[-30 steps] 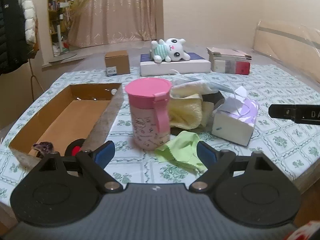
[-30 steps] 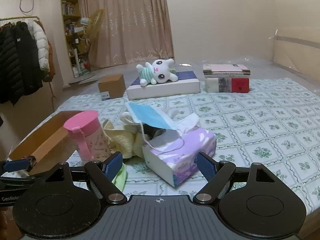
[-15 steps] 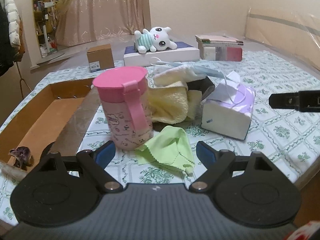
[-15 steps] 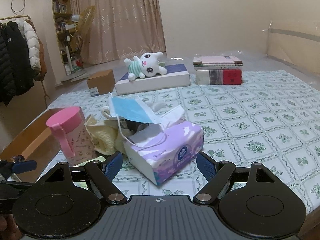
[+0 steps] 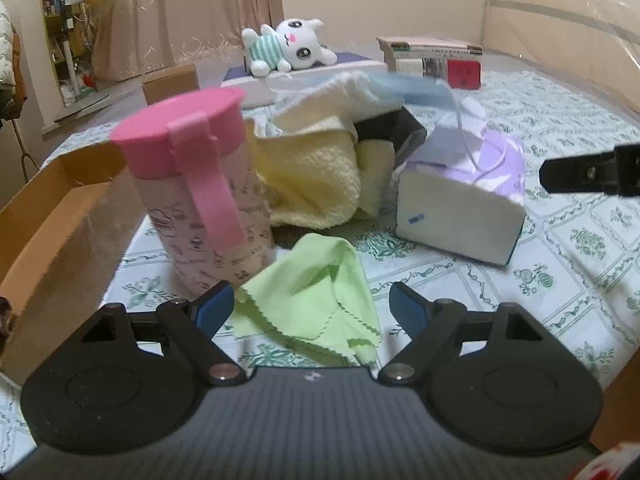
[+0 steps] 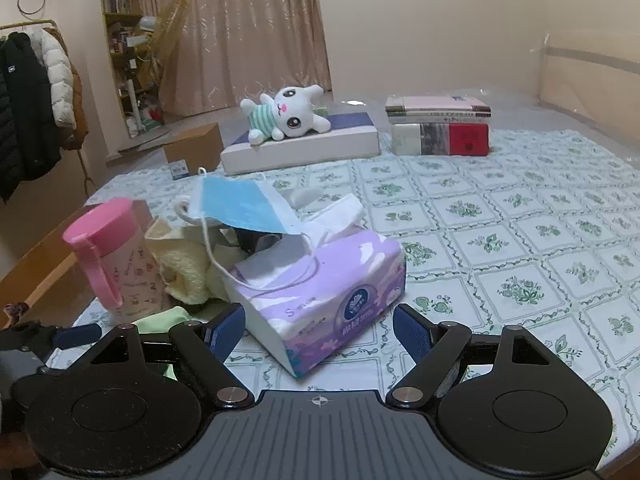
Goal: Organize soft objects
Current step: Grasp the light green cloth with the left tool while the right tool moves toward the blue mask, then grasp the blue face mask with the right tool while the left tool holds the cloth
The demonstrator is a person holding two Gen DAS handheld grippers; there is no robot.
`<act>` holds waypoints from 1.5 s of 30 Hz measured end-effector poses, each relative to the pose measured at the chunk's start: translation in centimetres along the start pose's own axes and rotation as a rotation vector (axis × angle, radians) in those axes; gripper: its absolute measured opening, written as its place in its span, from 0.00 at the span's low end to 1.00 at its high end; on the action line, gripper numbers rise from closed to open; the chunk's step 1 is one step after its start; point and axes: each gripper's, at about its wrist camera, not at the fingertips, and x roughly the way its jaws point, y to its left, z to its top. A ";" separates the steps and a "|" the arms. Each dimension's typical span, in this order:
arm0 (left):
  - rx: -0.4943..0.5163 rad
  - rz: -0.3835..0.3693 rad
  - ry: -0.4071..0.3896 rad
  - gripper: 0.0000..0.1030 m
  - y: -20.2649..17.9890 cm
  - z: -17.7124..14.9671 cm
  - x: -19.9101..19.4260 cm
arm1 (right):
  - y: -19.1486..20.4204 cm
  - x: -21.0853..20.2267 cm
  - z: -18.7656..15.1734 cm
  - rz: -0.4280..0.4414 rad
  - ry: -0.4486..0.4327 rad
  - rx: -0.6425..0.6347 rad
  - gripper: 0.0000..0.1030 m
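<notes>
Fingers (image 5: 214, 306) of the left gripper (image 5: 311, 306) are narrowing, still unclenched, straddling the green cloth (image 5: 316, 284) lying beside the pink cup (image 5: 200, 192); right gripper (image 6: 318, 330) is hanging released before the tissue pack (image 6: 332, 292). Approach step; next, lowering and pinching fabric only.

Warm, dim indoor light gives both views a yellowish cast, and no lamp is in frame. In the left wrist view the pink cup (image 5: 192, 184) and green cloth (image 5: 316, 292) are smeared by motion blur, as are the towel (image 5: 316, 184) and the far plush (image 5: 288, 46). The right wrist view is sharper: print on the tissue pack (image 6: 336, 280) can be seen. Soft shadows lie under the pile. Fisheye bending curves the edges, and the corners go black. Plastic sheeting at right shows faint glare.
</notes>
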 end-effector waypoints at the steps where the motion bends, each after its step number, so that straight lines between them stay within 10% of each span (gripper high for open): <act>1: 0.002 -0.002 0.004 0.81 -0.1 -0.1 0.3 | -0.1 0.2 0.0 -0.002 0.002 0.002 0.78; 13: 0.048 0.000 0.027 0.66 -1.3 -0.3 3.6 | -0.9 1.8 -0.2 -0.017 0.028 0.011 0.78; 30: 0.008 -0.051 0.074 0.08 0.3 -0.6 2.4 | 0.1 0.7 0.5 -0.003 -0.003 -0.002 0.78; 45: -0.057 -0.115 -0.026 0.07 2.4 1.8 -4.3 | 5.9 1.6 4.1 0.102 -0.092 -0.235 0.78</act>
